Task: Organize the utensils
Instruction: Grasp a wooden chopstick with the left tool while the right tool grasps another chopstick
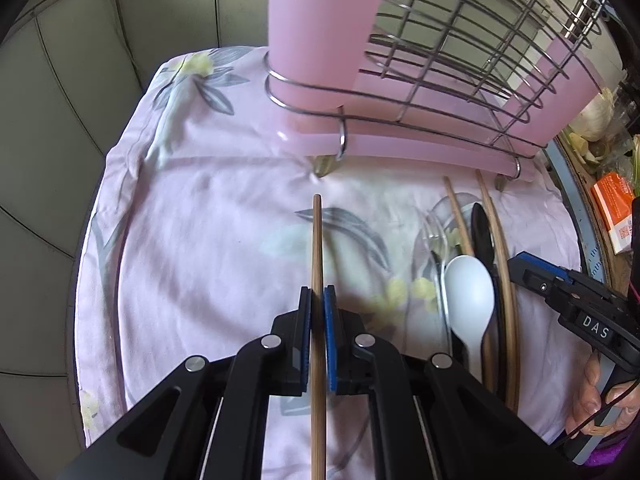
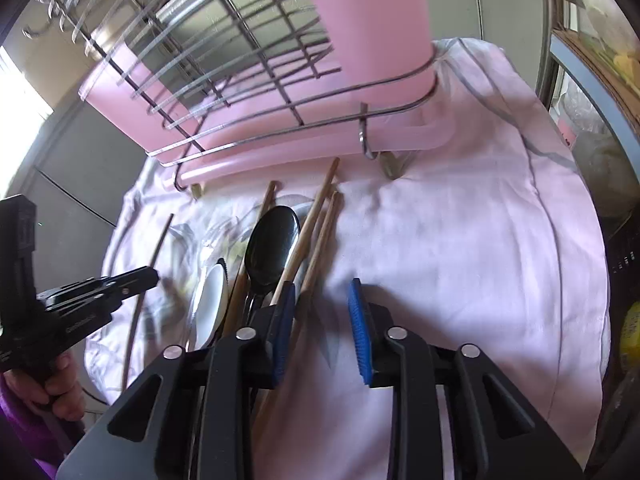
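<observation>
The left gripper (image 1: 319, 308) has its 2 blue pads pinching 1 wooden chopstick (image 1: 317, 248) that lies on the floral pink cloth (image 1: 208, 216); the stick's long axis runs straight ahead along the fingers, its far tip pointing toward the foot of the wire utensil rack (image 1: 460, 80) with its pink plastic liner. That chopstick sits apart from the others, to the left of the main pile. The right gripper (image 2: 320, 312) stands spread, its pads not pressing on anything; 2 chopsticks (image 2: 316, 232) run out from under its left finger, angled up and right toward the rack, so their shafts lie near the left pad rather than centred in the gap. Beside them, farther left, rest a black spoon (image 2: 274, 240) and a white spoon (image 2: 211, 304), with something clear, perhaps a plastic fork, blurred beyond them. The right hand is the nearer one to the pile, the left to the lone stick. In my judgement the coming move turns on the rack standing directly ahead of and above both grippers: the held chopstick would need tipping upright to enter a compartment, and the right gripper would need shifting left to centre on the pair.
</observation>
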### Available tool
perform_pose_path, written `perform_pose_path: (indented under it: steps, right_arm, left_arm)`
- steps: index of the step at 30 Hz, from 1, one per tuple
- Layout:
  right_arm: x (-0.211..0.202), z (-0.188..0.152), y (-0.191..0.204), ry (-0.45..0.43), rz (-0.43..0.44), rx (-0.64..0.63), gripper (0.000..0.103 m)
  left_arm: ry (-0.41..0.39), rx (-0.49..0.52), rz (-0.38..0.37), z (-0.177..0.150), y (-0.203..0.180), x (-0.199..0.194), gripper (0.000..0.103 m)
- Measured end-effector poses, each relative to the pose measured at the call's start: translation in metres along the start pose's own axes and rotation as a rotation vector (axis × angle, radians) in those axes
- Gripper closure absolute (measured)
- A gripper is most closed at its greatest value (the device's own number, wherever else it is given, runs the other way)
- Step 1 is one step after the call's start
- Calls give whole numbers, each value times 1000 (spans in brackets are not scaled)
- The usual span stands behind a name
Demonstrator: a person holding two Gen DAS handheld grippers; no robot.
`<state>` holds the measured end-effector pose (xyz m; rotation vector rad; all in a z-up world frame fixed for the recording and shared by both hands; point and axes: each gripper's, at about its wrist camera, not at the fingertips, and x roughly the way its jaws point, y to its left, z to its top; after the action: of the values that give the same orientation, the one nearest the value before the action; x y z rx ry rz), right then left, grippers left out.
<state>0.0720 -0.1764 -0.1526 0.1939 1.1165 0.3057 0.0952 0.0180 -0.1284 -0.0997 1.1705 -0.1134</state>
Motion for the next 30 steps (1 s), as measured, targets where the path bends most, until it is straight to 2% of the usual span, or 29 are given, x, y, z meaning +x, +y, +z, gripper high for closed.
perform_pose_path:
  steps: [4, 6, 7, 11, 15, 19, 24, 29, 30]
  right_arm:
    - [6, 2, 8, 13, -52, -18, 79]
    - [10, 5, 12, 13, -82, -32, 84]
    - [11, 5, 13, 8, -98, -32, 92]
    - [9, 5, 7, 5, -89, 11, 94]
    - [-1, 1, -12, -1, -86, 72, 94]
    - [-3, -2, -32, 32, -57, 123, 94]
    - [2, 2, -33, 87, -38, 102, 91]
    - [9, 8, -30, 132, -15, 83, 77]
    - [10, 9, -30, 135, -9, 86, 77]
  left_arm:
    - [16, -1, -4, 0, 4, 6, 97]
    - [20, 4, -1, 2, -1, 10, 97]
    - [27, 4, -1, 4, -2, 10, 97]
    - [59, 16, -15, 9, 0, 12, 96]
    - [107, 43, -30, 16, 1, 15, 95]
    - [168, 59, -43, 27, 0, 19, 94]
    - [228, 44, -65, 36, 2, 26, 91]
    - [248, 31, -60, 40, 1, 29, 91]
    - [250, 28, -60, 41, 1, 29, 91]
